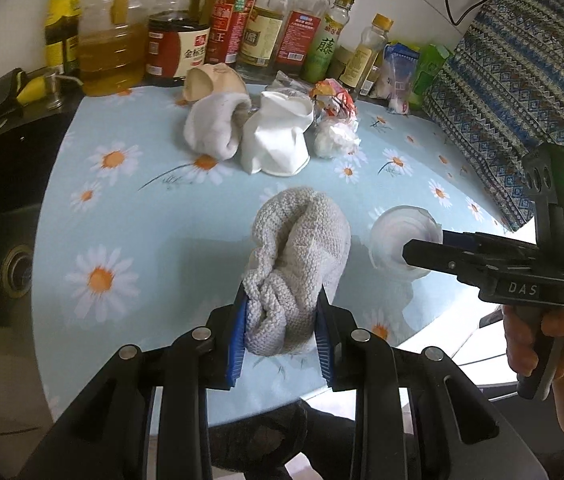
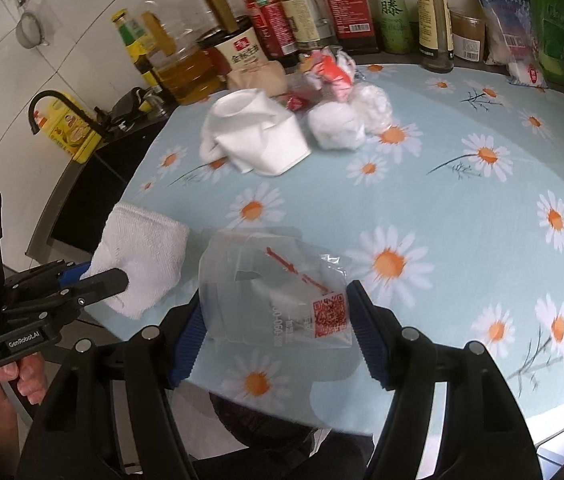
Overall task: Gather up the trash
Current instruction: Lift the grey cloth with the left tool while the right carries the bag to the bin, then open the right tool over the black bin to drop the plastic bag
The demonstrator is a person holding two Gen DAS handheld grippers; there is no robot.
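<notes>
1. In the left wrist view, the left gripper enters from 6 o'clock. Its two blue pads press against a bunched grey knitted cloth, one on each side of the cloth's near end.
2. The rest of the knitted cloth reaches past the fingertips toward 12 o'clock, over the daisy-print tablecloth.
3. At 3 o'clock in the same view, the right gripper is seen from the side, with a clear plastic cup at its tip.
4. In the right wrist view, the right gripper enters from 6 o'clock. Its fingers are set fairly wide and hold the clear plastic cup between the blue pads; the cup looks crushed and carries a red code label.
5. At 9 o'clock in that view, the left gripper holds the cloth, which looks white here, near the table's edge.
6. Toward 12 o'clock in both views lies a cluster of trash: a squashed white paper cup, a second grey cloth, a crumpled white wad and a red-and-white wrapper.
7. Behind the cluster, a row of sauce and oil bottles lines the far edge.
</notes>
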